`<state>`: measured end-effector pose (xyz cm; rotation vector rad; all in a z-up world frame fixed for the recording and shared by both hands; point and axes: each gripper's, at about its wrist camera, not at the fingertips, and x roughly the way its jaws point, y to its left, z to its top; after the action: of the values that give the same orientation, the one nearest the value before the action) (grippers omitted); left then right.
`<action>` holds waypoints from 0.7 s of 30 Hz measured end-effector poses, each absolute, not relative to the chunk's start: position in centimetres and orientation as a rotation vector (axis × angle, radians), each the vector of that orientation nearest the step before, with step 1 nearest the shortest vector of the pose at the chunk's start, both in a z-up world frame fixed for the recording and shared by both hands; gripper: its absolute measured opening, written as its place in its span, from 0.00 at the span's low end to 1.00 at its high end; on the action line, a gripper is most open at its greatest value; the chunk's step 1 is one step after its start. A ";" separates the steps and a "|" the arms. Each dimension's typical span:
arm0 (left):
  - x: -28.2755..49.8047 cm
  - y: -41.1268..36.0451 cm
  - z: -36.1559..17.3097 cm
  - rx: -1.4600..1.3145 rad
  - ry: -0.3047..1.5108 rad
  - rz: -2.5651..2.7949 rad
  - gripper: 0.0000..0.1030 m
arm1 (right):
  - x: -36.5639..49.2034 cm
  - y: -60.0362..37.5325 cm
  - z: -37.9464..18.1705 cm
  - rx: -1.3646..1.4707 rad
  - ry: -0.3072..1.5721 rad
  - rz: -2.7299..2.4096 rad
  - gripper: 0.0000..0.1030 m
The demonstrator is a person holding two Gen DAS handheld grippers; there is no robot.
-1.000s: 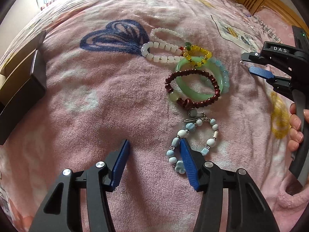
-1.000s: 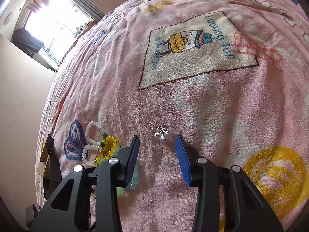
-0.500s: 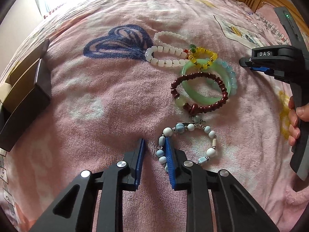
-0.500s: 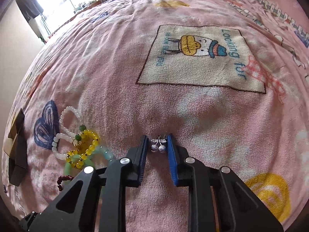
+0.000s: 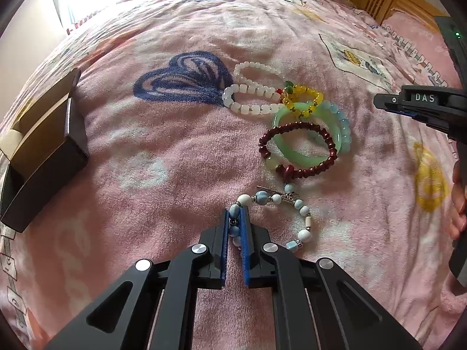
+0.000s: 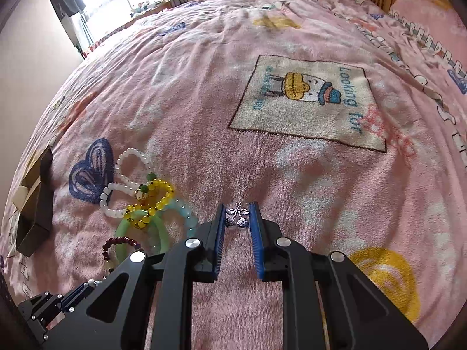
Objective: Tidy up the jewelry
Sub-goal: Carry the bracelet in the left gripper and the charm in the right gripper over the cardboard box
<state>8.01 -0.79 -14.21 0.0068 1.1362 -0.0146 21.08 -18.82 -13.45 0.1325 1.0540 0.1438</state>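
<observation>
My left gripper (image 5: 235, 218) is shut on the near-left side of a blue-and-white bead bracelet (image 5: 300, 208) lying on the pink blanket. Beyond it lie a dark red bead bracelet (image 5: 294, 172), a green bangle (image 5: 303, 154), a yellow bead bracelet (image 5: 306, 93), a pale blue one (image 5: 346, 128) and white bead strands (image 5: 251, 90). My right gripper (image 6: 238, 217) is shut on a small silver cherry-shaped charm (image 6: 238, 218), right of that pile (image 6: 146, 204). It also shows in the left wrist view (image 5: 382, 103).
An open dark box with a tan inside (image 5: 43, 151) sits at the left on the blanket; it also shows in the right wrist view (image 6: 33, 204). A cartoon patch (image 6: 306, 102) marks the blanket beyond the right gripper. A wooden headboard (image 5: 388, 0) stands far right.
Both grippers closed: the left one moved in and shut on the blue-and-white bracelet, the right one moved up to the silver charm and shut on it.
</observation>
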 end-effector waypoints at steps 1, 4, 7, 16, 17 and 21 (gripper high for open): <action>7.9 -0.8 -14.0 0.006 1.132 -0.016 0.09 | 20.7 -18.8 -13.0 0.125 1.045 0.142 0.17; 7.8 -0.7 -13.4 0.001 1.113 -0.020 0.09 | 19.8 -18.9 -11.7 0.107 1.023 0.147 0.17; 7.7 -0.3 -12.5 -0.020 1.089 -0.024 0.09 | 18.9 -18.5 -10.4 0.069 1.003 0.149 0.17; 7.4 1.5 -9.9 -0.078 1.014 -0.013 0.09 | 15.9 -16.4 -7.1 -0.039 0.943 0.180 0.17; 7.4 1.7 -9.5 -0.089 1.001 -0.013 0.09 | 15.5 -16.0 -6.7 -0.053 0.937 0.191 0.17; 7.3 2.9 -8.3 -0.120 0.964 0.005 0.09 | 14.1 -14.1 -5.1 -0.104 0.904 0.226 0.17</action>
<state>7.26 2.85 -8.30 -0.1196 0.9638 0.0050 14.10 -14.14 -5.12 -0.1040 0.9038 0.2255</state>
